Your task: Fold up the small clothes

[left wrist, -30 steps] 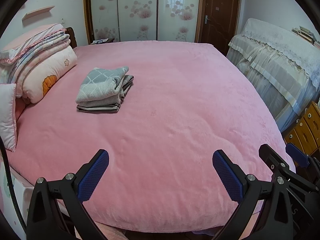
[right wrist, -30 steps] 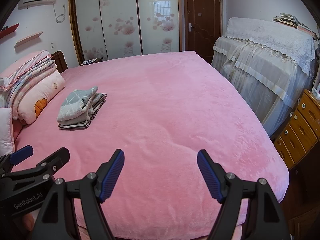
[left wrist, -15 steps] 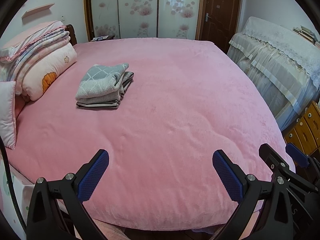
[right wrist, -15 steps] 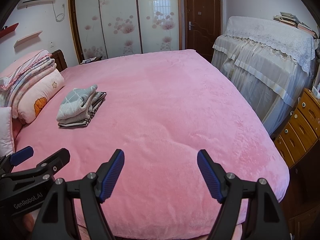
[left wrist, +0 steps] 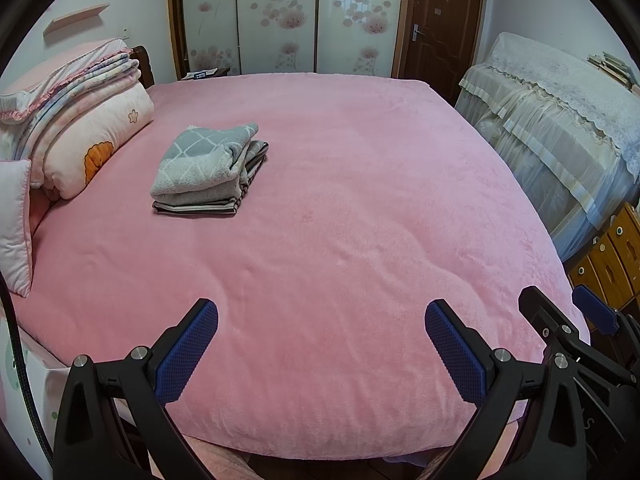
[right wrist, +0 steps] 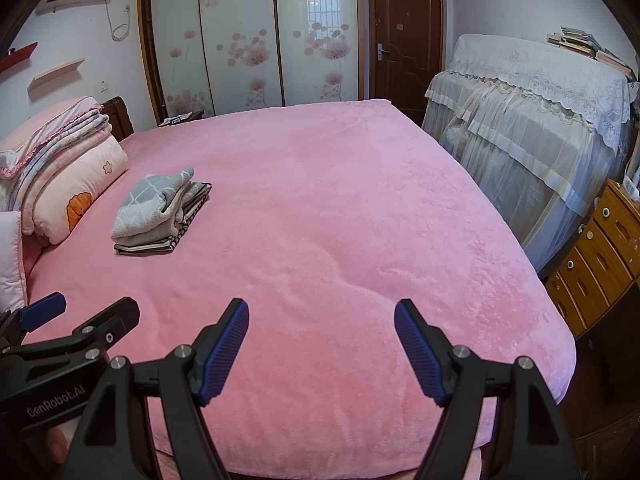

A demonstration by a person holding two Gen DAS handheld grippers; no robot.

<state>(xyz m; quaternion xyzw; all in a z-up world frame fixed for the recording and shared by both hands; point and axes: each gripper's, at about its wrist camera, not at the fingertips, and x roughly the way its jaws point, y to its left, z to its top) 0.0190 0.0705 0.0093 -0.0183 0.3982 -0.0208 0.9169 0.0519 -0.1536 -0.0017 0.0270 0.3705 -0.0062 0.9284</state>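
Note:
A stack of folded small clothes (left wrist: 208, 174), grey checked piece on top and a striped one at the bottom, lies on the pink bed (left wrist: 340, 220) at the far left; it also shows in the right wrist view (right wrist: 160, 212). My left gripper (left wrist: 320, 344) is open and empty above the bed's near edge. My right gripper (right wrist: 320, 344) is open and empty beside it, to the right. Both are far from the stack. The right gripper (left wrist: 592, 332) also shows at the left wrist view's right edge.
Folded quilts and a pillow (left wrist: 80, 132) lie at the bed's left end. A lace-covered piece of furniture (right wrist: 532, 120) and a wooden drawer chest (right wrist: 600, 256) stand right of the bed. Wardrobe doors (right wrist: 248, 40) and a brown door are behind.
Both views have drifted slightly, so the bed and stack sit a little lower in the frames. Both grippers stay open and empty.

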